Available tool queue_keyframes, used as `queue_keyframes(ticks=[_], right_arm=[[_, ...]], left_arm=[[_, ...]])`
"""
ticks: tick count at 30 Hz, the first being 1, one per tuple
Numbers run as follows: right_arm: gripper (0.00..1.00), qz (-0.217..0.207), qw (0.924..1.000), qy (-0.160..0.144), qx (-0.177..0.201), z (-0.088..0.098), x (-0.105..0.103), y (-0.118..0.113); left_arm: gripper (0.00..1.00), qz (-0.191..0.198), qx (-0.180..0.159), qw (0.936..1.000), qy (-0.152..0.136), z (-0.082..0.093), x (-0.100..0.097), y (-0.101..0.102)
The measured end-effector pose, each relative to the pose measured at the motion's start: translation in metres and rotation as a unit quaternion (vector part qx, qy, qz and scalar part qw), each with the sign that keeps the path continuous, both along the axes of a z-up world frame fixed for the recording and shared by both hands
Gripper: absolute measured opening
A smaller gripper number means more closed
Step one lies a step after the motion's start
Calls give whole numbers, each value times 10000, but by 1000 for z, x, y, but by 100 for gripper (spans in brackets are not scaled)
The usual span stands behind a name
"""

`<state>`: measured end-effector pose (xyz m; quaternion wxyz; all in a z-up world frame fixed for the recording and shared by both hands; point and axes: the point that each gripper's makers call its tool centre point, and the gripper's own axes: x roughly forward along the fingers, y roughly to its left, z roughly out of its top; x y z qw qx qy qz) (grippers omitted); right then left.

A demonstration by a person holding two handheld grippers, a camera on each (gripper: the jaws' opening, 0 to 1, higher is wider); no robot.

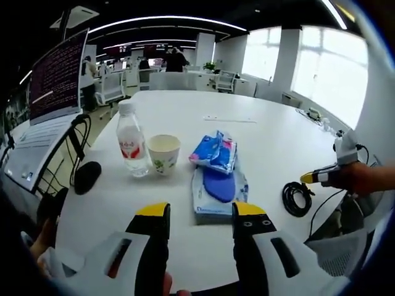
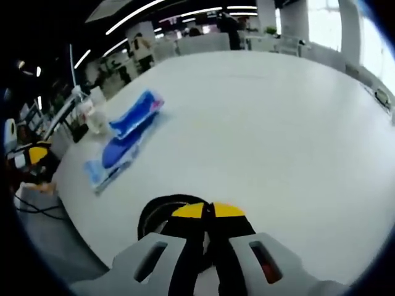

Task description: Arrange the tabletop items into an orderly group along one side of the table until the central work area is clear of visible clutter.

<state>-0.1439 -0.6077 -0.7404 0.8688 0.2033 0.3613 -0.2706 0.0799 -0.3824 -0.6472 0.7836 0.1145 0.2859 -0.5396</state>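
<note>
Left gripper view, left gripper [image 1: 201, 214] open above table edge, right gripper [image 2: 207, 211] closed, perhaps on cable [image 2: 157, 208].

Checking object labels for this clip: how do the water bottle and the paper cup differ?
The water bottle is clear plastic, capped, with a red label; the paper cup is opaque white and open-topped. The bottle stands taller; the cup is wider. Both stand upright, side by side, on the white table.

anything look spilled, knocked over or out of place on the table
Nothing is spilled or tipped: the water bottle and paper cup stand upright side by side. The small blue packet lies askew on top of the larger flat pack. The coiled black cable sits apart at the table edge, by the right gripper.
</note>
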Motion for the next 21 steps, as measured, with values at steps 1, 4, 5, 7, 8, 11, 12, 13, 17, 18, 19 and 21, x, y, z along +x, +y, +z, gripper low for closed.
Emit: queue_keyframes(ticks=[1, 4, 5, 7, 8, 11, 12, 13, 17, 18, 19, 21], right_arm=[[1, 57, 10000, 6, -26, 1, 4, -2], [1, 222, 9997, 38, -66, 2, 14, -7], [1, 238, 9997, 34, -72, 3, 17, -8], [1, 310, 9995, 46, -72, 3, 23, -12], [1, 347, 9994, 46, -83, 4, 27, -13], [1, 470, 9988, 45, -88, 6, 37, -14], [2, 514, 9986, 41, -85, 6, 42, -14], [2, 545, 9985, 40, -81, 6, 45, -14], [2, 754, 9971, 50, -71, 6, 59, -13], [3, 794, 9968, 52, -60, 6, 62, -13], [3, 848, 9963, 61, -78, 7, 66, -13], [3, 923, 9957, 85, -93, 7, 71, -14]], left_arm=[[39, 4, -4, 10000, 2, 0, 0, 0], [39, 25, -20, 10000, 30, 0, 0, 1], [39, 31, -22, 10000, 35, 0, 0, 2], [39, 47, -34, 10000, 49, 0, 0, 3], [39, 57, -32, 10000, 64, -1, 0, 4], [39, 60, -22, 9999, 91, -3, -2, 5], [39, 58, -10, 9999, 101, -4, -3, 6], [39, 52, -5, 9999, 107, -4, -4, 6], [39, 37, 20, 9999, 133, -6, -6, 8], [39, 39, 19, 9999, 134, -6, -6, 8], [39, 47, 19, 9999, 144, -6, -6, 8], [39, 62, 17, 9999, 153, -7, -5, 9]])
